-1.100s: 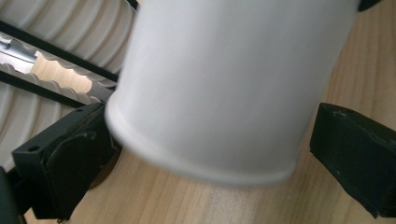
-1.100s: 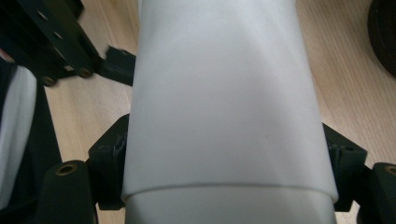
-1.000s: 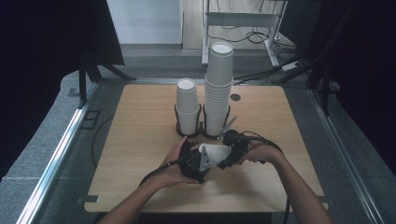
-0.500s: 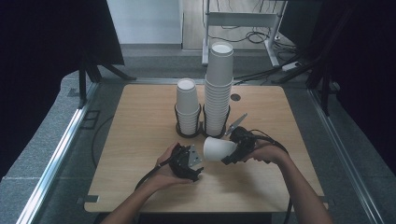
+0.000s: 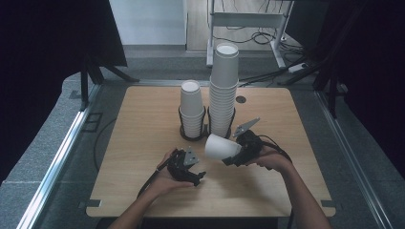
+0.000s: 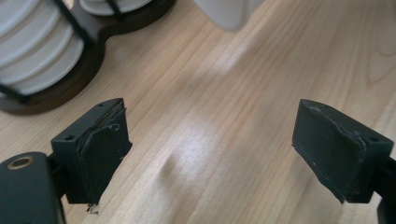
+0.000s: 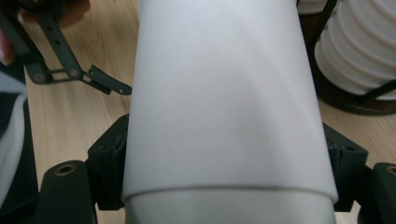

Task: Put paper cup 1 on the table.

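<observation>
A single white paper cup (image 5: 219, 147) lies on its side above the table, and my right gripper (image 5: 233, 155) is shut on it. In the right gripper view the cup (image 7: 224, 93) spans the whole space between the two black jaws. My left gripper (image 5: 195, 174) sits low over the wood, just left of the cup and apart from it. Its jaws have just been opening, and in the left gripper view (image 6: 212, 144) only bare wood lies between them. The cup's edge (image 6: 229, 11) shows at the top of that view.
A dark wire holder (image 5: 184, 131) at the table's middle carries a short cup stack (image 5: 192, 107) and a tall cup stack (image 5: 223, 90). The stacks stand close behind both grippers. The holder's base (image 6: 88, 56) is near the left jaw. Table edges run left and right.
My left gripper has drawn back from the cup, a little leftward and down, and now stands apart from it. The right gripper still holds the cup, slightly higher.
</observation>
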{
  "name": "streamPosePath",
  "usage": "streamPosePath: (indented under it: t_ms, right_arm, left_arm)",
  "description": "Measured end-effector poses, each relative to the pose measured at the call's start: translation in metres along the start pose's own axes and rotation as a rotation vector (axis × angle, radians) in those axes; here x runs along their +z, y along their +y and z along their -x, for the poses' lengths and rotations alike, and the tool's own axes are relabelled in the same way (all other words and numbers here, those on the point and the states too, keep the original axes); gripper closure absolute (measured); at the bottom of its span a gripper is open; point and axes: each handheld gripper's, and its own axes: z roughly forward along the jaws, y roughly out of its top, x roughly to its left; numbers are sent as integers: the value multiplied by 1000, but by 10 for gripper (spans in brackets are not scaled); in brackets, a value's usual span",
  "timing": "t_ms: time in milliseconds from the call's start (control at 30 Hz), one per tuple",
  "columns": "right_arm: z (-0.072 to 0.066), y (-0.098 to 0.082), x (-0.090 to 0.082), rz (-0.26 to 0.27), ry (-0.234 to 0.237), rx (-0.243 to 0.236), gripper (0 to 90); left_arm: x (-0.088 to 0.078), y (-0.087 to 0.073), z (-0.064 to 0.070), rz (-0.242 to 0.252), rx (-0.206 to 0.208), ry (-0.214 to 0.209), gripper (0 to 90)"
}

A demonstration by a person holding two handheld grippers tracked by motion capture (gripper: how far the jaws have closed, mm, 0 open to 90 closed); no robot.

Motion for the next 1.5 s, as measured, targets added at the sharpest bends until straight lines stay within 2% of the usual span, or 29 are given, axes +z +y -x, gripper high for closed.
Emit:
streamPosePath:
  t_ms: [167,267,467,567,633,800,1033,1200,1267,1400,1500]
  right_arm:
    - [-5,-3,4,74,-1,-1,226]
    - [-7,-5,7,110,-1,9,225]
    - [-14,-10,10,237,-24,17,225]
    - [-17,-14,11,295,-32,24,225]
    - [-19,-18,14,316,-39,33,225]
    - [-23,-28,19,381,-48,44,226]
    - [-27,-42,28,462,-57,86,223]
    - [-29,-48,30,523,-58,106,223]
    - [-31,-50,30,527,-77,90,223]
    - [-33,-54,32,580,-81,89,223]
    - [-34,-57,35,594,-92,89,224]
  left_arm:
    - [-4,-4,-9,29,-79,-31,113]
    - [-6,-7,-13,51,-141,-75,117]
    - [-9,-11,-22,95,-227,-154,137]
    - [-13,-11,-28,133,-301,-221,139]
    - [-15,-11,-31,154,-332,-235,140]
    - [-16,-12,-32,157,-343,-228,142]
    - [-15,-15,-33,154,-354,-212,143]
    - [-13,-17,-34,133,-373,-198,144]
    - [-14,-17,-35,138,-384,-205,145]
    - [-16,-16,-35,165,-403,-237,145]
    - [-17,-15,-36,195,-424,-298,144]
